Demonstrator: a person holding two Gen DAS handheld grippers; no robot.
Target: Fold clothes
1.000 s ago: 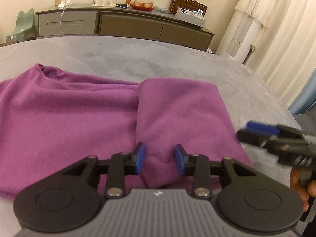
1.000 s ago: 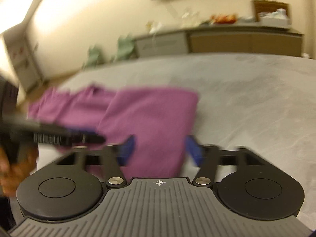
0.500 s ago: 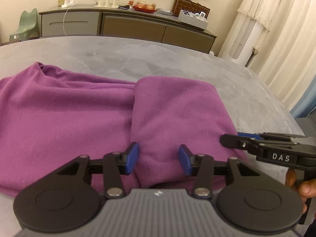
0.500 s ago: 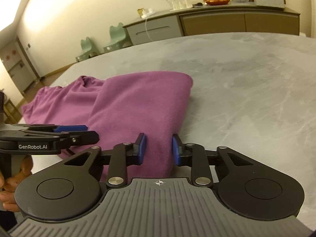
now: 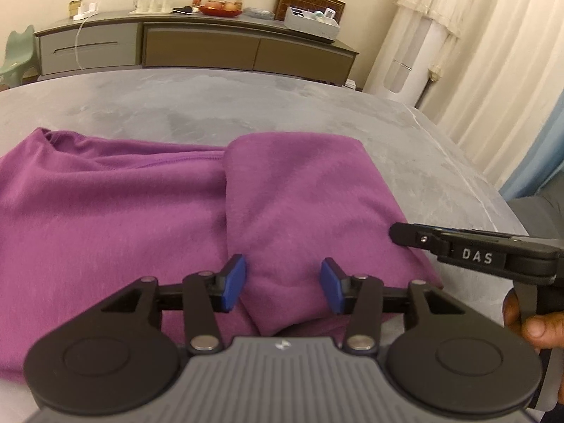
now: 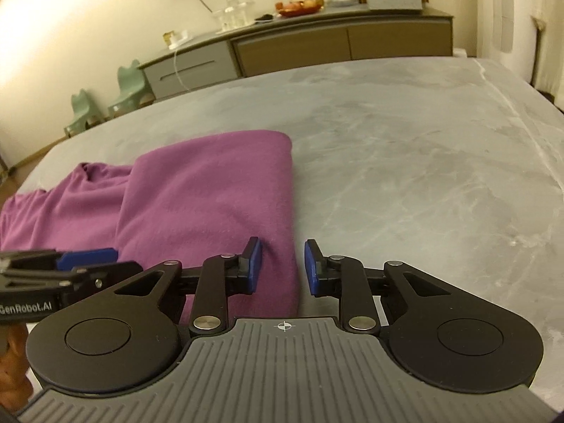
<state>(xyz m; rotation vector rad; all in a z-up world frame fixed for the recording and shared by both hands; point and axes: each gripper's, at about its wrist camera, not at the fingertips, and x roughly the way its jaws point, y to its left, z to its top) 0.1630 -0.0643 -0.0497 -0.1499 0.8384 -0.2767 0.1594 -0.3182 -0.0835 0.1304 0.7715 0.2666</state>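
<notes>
I've got the garment lying on the table, its right part folded over on top. My left gripper straddles that fold's near end; my right gripper sits at its right edge. Sideboard behind the table.

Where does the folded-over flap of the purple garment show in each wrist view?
Left wrist: folded flap centre-right, running down between the left hand-held gripper pads.
Right wrist: folded flap left of centre, its right edge between the right hand-held gripper pads.
Shared landmark: sideboard.
</notes>
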